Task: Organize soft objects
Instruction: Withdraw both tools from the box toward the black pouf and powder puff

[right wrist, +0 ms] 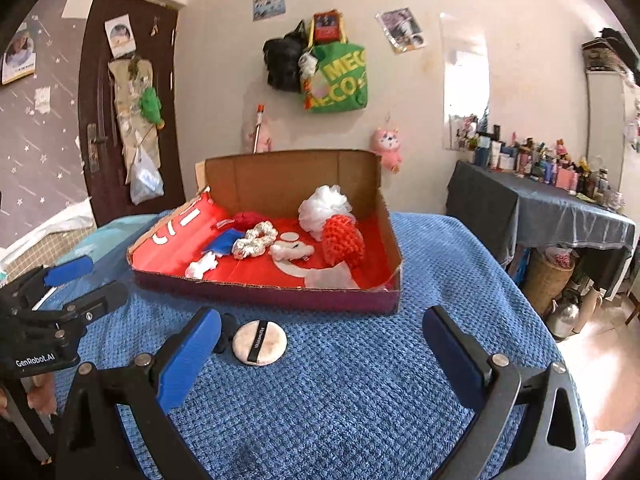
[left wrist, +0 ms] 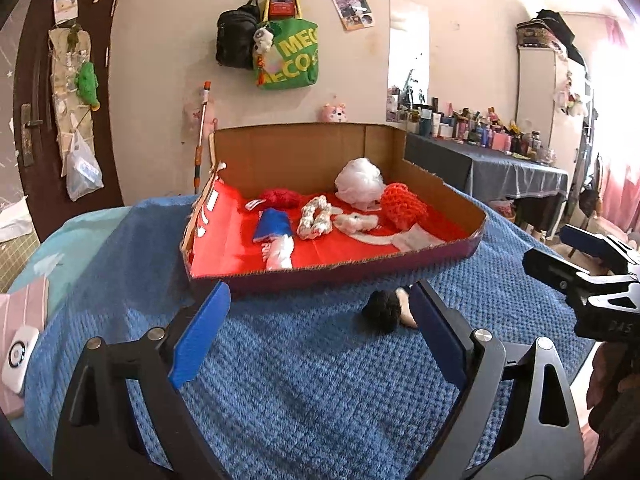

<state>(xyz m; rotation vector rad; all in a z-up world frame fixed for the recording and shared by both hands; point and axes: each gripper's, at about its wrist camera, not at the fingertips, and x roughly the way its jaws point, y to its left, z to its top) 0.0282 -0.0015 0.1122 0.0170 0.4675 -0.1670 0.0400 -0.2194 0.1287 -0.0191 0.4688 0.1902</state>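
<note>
Both grippers, left [left wrist: 320, 320] and right [right wrist: 320, 340], gape empty near the powder puff [right wrist: 259, 343], left outside the box [right wrist: 280, 298], likely for collection.

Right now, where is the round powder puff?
In the right wrist view the powder puff lies on the blue blanket, outside the cardboard tray, just before its front wall, beside a black item.

We see a round beige powder puff [right wrist: 259, 343] and a black fuzzy ball [left wrist: 382, 311] lying on the blue blanket [right wrist: 360, 380] just before the cardboard box [right wrist: 280, 294] of soft items.
</note>
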